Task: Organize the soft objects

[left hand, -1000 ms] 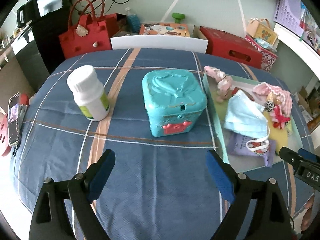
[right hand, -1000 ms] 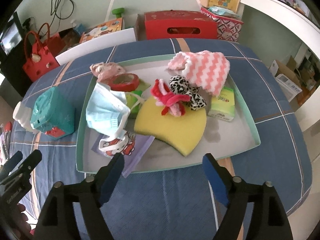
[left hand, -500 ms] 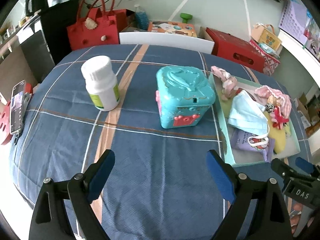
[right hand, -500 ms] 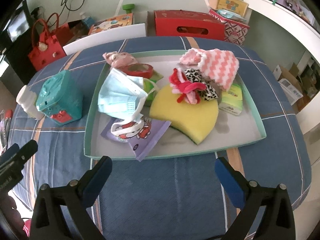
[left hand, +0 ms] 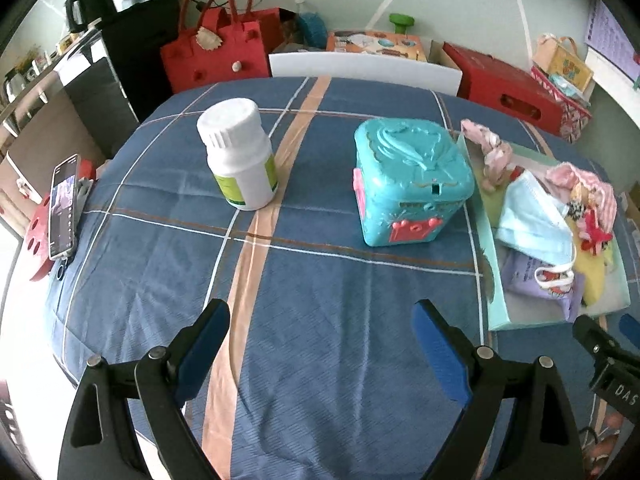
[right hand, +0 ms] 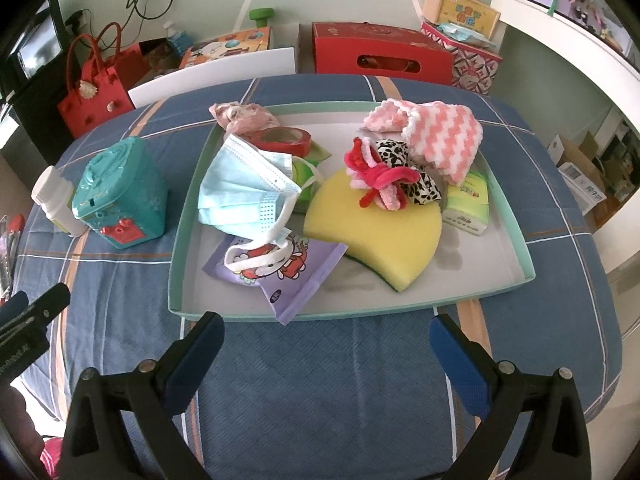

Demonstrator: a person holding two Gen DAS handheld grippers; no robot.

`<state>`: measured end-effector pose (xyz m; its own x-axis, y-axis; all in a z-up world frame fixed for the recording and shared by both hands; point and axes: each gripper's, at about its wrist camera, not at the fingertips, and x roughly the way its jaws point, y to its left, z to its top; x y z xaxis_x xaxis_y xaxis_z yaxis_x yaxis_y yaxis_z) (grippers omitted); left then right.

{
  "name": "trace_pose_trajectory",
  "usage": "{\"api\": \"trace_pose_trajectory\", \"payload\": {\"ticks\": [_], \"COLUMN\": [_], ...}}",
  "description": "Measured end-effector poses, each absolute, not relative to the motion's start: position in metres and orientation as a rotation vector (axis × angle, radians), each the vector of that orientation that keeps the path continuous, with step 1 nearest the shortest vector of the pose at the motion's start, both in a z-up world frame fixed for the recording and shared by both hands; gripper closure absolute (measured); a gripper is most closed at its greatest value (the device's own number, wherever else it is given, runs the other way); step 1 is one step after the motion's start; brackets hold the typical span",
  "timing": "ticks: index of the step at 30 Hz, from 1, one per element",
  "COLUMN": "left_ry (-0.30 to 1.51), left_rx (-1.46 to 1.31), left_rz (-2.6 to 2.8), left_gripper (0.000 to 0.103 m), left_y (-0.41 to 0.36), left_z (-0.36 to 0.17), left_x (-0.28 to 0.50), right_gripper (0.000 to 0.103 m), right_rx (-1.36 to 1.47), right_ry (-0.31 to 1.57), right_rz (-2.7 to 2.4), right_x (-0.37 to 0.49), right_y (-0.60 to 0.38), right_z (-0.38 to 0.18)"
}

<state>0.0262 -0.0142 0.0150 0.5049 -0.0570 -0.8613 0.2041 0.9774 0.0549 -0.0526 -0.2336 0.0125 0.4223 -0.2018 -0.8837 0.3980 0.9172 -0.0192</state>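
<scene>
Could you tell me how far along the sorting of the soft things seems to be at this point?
Nothing looks sorted yet. The face mask, yellow sponge, pink-and-white cloth and hair ties lie jumbled together in the tray. Nothing is in hand: the left gripper and right gripper both hang open above the tablecloth, short of the tray. All the picking and placing is left.

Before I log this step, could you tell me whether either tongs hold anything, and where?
Nothing is held: left tongs and right tongs both stand open over the blue tablecloth.
</scene>
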Motion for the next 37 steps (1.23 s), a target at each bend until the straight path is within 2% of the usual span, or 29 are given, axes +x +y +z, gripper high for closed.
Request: {"api": "trace_pose_trajectory", "payload": {"ticks": [37], "left_ry": [1.022], "left_rx": [0.225], "left_rz": [-0.275], "left_gripper": [0.011], "left_y": [-0.030], "left_z": [0.013], "left_x": [0.023], "right_gripper": [0.000], "right_rx": [0.160], "right_ry": [1.063], "right_rz": [-0.404], "right_x": [-0.053], "right_y": [-0.231], "right_z": [0.009]}}
